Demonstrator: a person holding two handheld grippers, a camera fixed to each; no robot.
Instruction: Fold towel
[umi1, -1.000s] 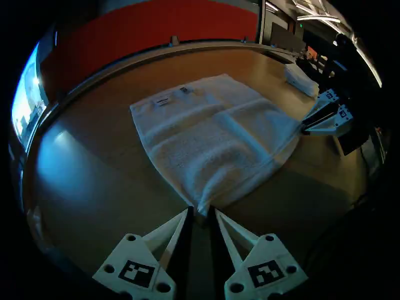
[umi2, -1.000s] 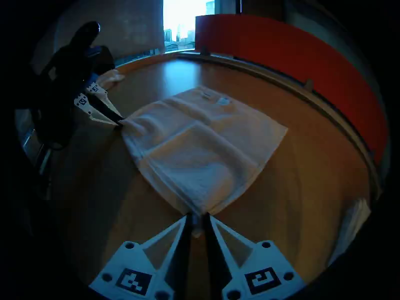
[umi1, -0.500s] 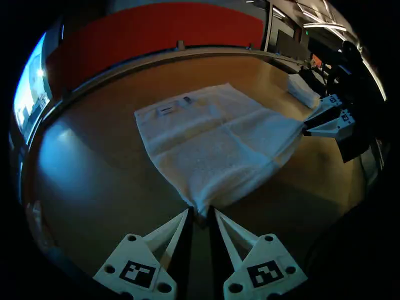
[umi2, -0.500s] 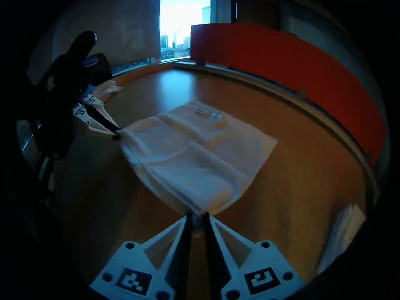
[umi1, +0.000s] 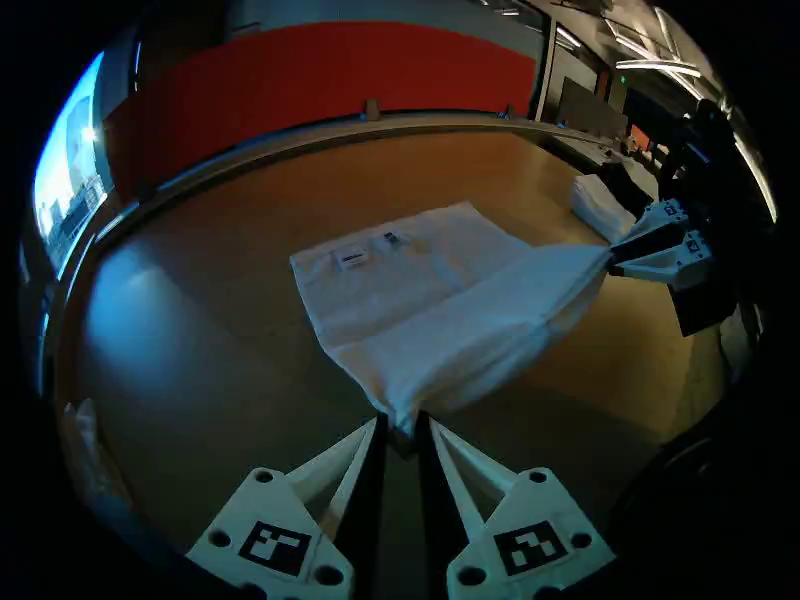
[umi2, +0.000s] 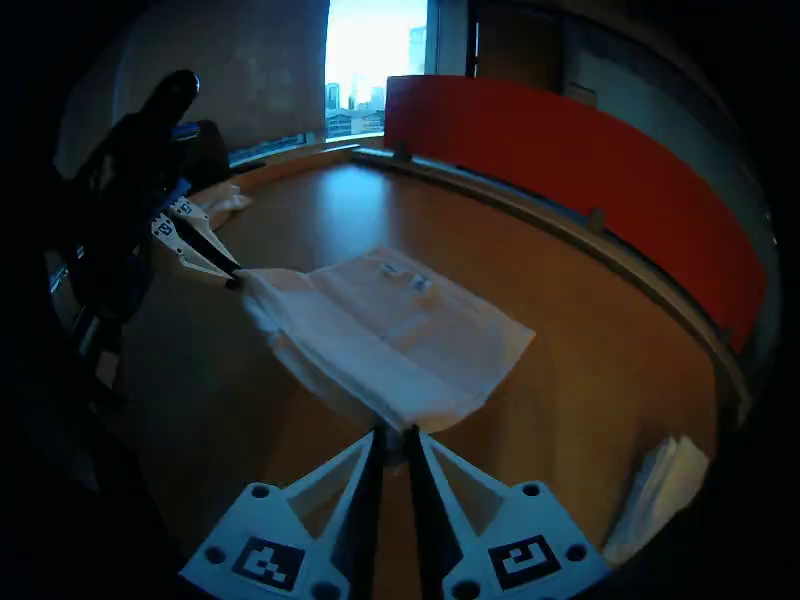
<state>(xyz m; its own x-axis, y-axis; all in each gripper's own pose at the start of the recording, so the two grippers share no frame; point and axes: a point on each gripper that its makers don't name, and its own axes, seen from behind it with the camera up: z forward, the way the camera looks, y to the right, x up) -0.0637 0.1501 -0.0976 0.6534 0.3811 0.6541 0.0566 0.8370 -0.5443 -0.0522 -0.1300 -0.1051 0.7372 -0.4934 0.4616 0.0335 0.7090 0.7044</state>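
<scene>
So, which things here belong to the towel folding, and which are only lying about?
For the job: towel, left gripper, right gripper, each pinching a towel corner.
Just lying about: stack of folded cloths, red partition, window.

Open wood tabletop (umi1: 190, 330) lies to the left of the towel (umi1: 440, 300) and beyond it as far as the red partition (umi1: 330, 80), which closes the far edge. A stack of folded cloth (umi1: 598, 203) sits just beside my right gripper (umi1: 613, 257). A crumpled cloth (umi2: 225, 198) lies near my left gripper (umi2: 235, 276).
</scene>
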